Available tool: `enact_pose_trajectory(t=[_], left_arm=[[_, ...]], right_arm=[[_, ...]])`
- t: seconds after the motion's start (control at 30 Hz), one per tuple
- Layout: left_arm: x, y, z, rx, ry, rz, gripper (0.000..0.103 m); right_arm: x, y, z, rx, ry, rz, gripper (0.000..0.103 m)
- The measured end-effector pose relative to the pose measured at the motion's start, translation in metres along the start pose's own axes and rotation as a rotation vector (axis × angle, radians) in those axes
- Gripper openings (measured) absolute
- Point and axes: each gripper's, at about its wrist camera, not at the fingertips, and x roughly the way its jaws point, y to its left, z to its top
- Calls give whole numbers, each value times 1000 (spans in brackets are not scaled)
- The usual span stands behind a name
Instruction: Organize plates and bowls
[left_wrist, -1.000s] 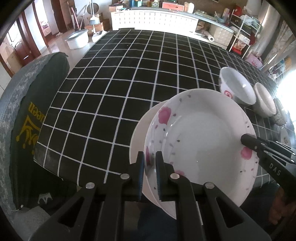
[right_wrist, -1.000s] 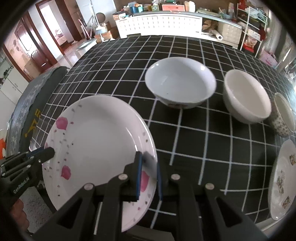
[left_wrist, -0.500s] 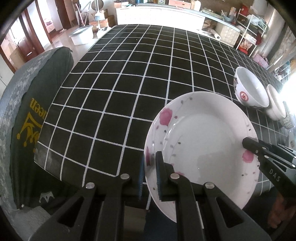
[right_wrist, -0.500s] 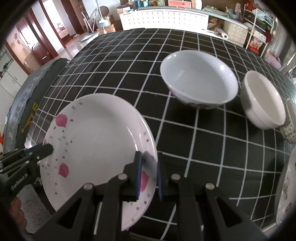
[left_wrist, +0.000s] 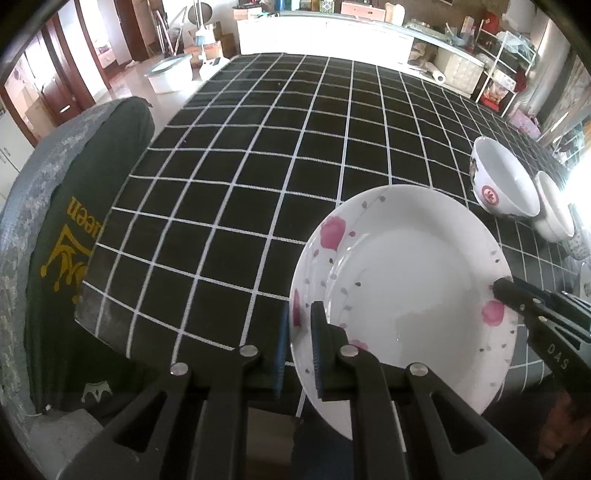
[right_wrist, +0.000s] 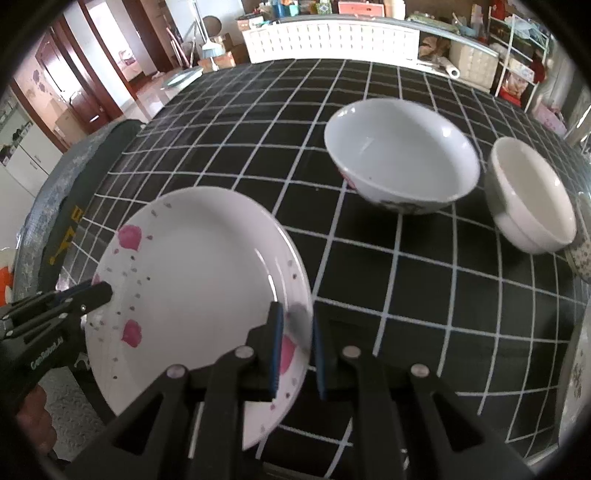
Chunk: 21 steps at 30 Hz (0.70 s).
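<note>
The plate (left_wrist: 402, 291) with pink flowers hangs over the table's (left_wrist: 258, 155) near edge, its underside hidden. The left gripper (left_wrist: 297, 343) pinches its left rim, jaws nearly closed; the right gripper (right_wrist: 295, 347) clamps the opposite rim. Two bowls (right_wrist: 400, 155) stand near the right edge.

the right gripper (right_wrist: 295, 332) is clamped on the near right rim of a white plate with pink flowers (right_wrist: 199, 280), held over the near edge of the black checked tablecloth (right_wrist: 406, 280). the left gripper (right_wrist: 99, 293) grips the plate's opposite rim. beyond, a large white bowl (right_wrist: 400, 155) sits just beside a smaller white bowl (right_wrist: 532, 195), with a patterned cup's edge (right_wrist: 581, 254) at far right
</note>
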Motion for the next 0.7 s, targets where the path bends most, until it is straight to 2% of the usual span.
enact_pose_trajectory(t=[0.1, 0.4, 0.5, 0.57, 0.63, 0.7], left_arm=[[-13, -1, -2, 8, -25, 7, 10], [-67, -27, -9, 55, -119, -53, 10], [-88, -40, -15, 85, -156, -80, 10], [-100, -50, -17, 103, -178, -95, 13], [-112, -58, -21, 123, -203, -106, 21], [-122, -68, -25, 138, -228, -117, 25]], right_arm=[[-11, -4, -1, 16, -21, -12, 19], [-67, -1, -9, 5, -132, -22, 19], [-89, -2, -14, 1, -185, -49, 19], [-102, -2, -16, 3, -221, -78, 19], [-116, -5, -19, 13, -266, -90, 23], [-131, -8, -25, 23, -317, -91, 36]])
